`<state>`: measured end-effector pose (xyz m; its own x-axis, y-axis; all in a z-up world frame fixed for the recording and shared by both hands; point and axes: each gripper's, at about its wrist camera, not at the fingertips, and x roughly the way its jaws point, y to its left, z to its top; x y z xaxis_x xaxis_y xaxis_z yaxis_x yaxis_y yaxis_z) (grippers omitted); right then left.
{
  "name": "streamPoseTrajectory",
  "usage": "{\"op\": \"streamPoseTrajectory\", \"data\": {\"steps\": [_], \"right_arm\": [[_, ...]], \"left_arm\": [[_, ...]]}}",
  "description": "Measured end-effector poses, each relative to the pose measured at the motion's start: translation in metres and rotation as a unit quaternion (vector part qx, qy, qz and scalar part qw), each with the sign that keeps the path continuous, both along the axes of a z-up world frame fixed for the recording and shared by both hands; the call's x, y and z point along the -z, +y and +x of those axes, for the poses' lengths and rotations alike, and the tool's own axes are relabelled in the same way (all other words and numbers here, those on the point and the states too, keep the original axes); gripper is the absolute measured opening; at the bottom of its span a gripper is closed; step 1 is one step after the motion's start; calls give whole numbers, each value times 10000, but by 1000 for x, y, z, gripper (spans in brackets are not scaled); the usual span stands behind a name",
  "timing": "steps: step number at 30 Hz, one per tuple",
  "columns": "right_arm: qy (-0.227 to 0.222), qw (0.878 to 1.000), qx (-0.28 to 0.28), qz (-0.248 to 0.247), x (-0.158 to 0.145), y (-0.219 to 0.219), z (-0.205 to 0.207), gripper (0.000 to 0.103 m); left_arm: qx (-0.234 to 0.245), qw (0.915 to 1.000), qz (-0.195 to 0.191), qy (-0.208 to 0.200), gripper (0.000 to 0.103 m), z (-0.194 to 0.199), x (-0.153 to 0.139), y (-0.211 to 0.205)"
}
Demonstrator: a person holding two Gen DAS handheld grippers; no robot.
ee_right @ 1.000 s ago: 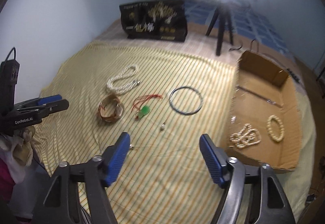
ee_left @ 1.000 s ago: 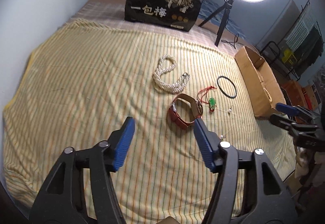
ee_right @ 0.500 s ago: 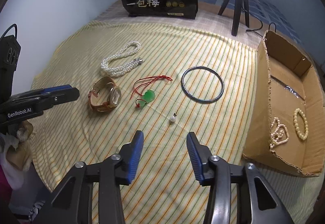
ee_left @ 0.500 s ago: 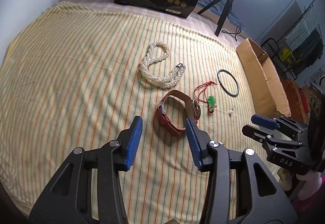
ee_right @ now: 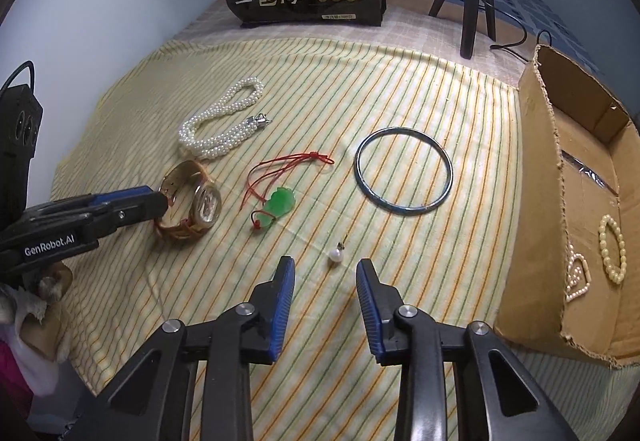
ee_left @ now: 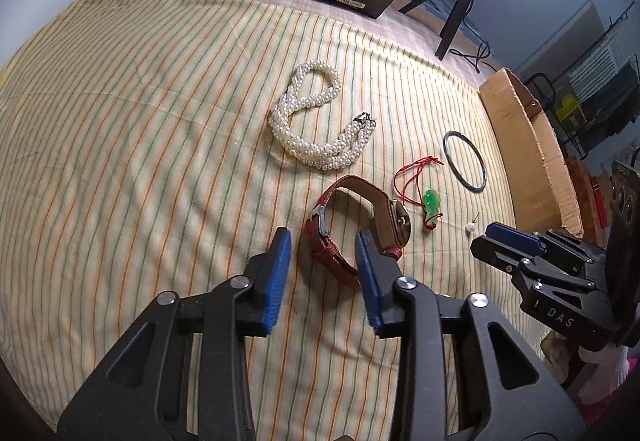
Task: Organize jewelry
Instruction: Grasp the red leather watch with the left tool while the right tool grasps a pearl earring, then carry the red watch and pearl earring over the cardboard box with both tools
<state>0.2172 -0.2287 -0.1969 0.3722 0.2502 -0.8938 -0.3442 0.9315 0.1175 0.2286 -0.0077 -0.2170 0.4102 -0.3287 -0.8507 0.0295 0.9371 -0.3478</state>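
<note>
- While the left gripper (ee_left: 323, 249) is sitting half-open astride the red-strapped watch (ee_left: 357, 225), its strap loop is lying between the jaws.
- Right gripper (ee_right: 325, 278) is waiting, jaws partly open, just short of the pearl earring (ee_right: 336, 255).

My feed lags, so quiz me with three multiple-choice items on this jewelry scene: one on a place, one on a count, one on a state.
1. Where does the small white pearl earring lie?
A. in the cardboard box
B. on the striped cloth just ahead of the right gripper
C. on top of the white pearl necklace

2. How many pieces show inside the brown cardboard box?
A. none
B. two
C. five

3. How does the left gripper stand?
A. open, fingers either side of the red leather-strap watch
C. shut on the thin dark metal bangle
B. shut on nothing

Answers: 1 B, the earring rests on the cloth before the fingertips. 2 B, a beaded bracelet and a pearl piece show, though the wall hides part of the floor. 3 A, the strap sits in the gap between the blue pads.
</note>
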Motion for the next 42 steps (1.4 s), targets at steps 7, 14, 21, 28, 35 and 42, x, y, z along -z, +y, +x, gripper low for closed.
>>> {"op": "streamPoseTrajectory", "data": {"steps": [7,14,21,28,35,42], "right_arm": [[16,9999,-38,-135,7,6,7,27],[37,9993,-128,-344,13,10,10,17],[30,9993,-109,-358,12,7,11,7],[-74,9996,-69,-282,5,4,5,6],[-186,9998,9,-115,-6,-3,-3,6],[-351,9994,4,22,-24,-7,-17,6]], "left_arm": [[-4,10000,41,32,31,3,4,-1],[7,10000,67,42,21,8,6,-3],[13,9999,132,-17,12,6,5,-5],[46,9998,195,-81,9,2,1,-8],[69,9995,255,-179,9,-5,-6,-9],[99,9992,280,-285,9,-14,-18,-9]]}}
